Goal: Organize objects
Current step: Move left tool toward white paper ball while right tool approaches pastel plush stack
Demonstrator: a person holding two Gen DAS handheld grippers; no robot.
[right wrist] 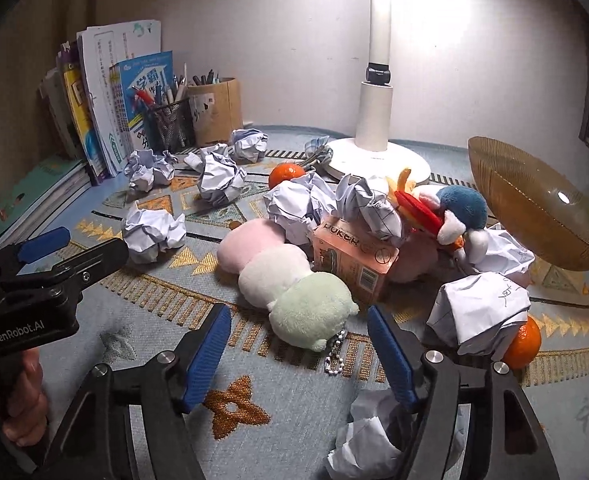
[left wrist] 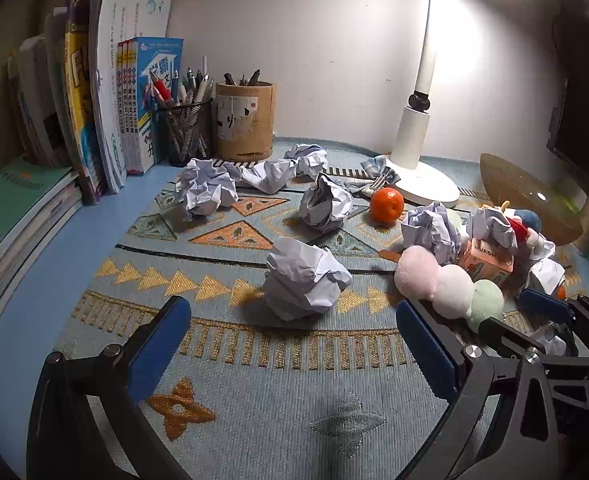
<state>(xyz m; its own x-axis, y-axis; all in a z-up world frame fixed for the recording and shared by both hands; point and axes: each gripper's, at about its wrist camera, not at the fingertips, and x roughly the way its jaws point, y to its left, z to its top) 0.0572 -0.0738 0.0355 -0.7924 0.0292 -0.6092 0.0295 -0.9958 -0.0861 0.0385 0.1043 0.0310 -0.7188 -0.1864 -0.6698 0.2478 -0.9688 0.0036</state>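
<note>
At the upper left of the left wrist view stood a row of books (left wrist: 106,92), and just right of them a mesh pen cup (left wrist: 186,132) beside a round bamboo holder (left wrist: 244,122); crumpled paper balls lay scattered over the patterned mat (left wrist: 254,380), and the nearest paper ball (left wrist: 304,284) sat at frame centre, just ahead of the left gripper (left wrist: 294,340), whose blue pads stood spread wide with nothing between them; further right, an orange (left wrist: 387,205) rested by the white lamp base (left wrist: 422,184). Over in the right wrist view, the right gripper (right wrist: 298,348) at lower centre was parted about halfway and gripped nothing; the green end of the three-ball plush (right wrist: 286,280) lay just ahead of its pads; right of that stood a pink card box (right wrist: 354,264), then a blue-and-red plush toy (right wrist: 450,212), and a ribbed amber bowl (right wrist: 534,208) tilted at the right edge.
</note>
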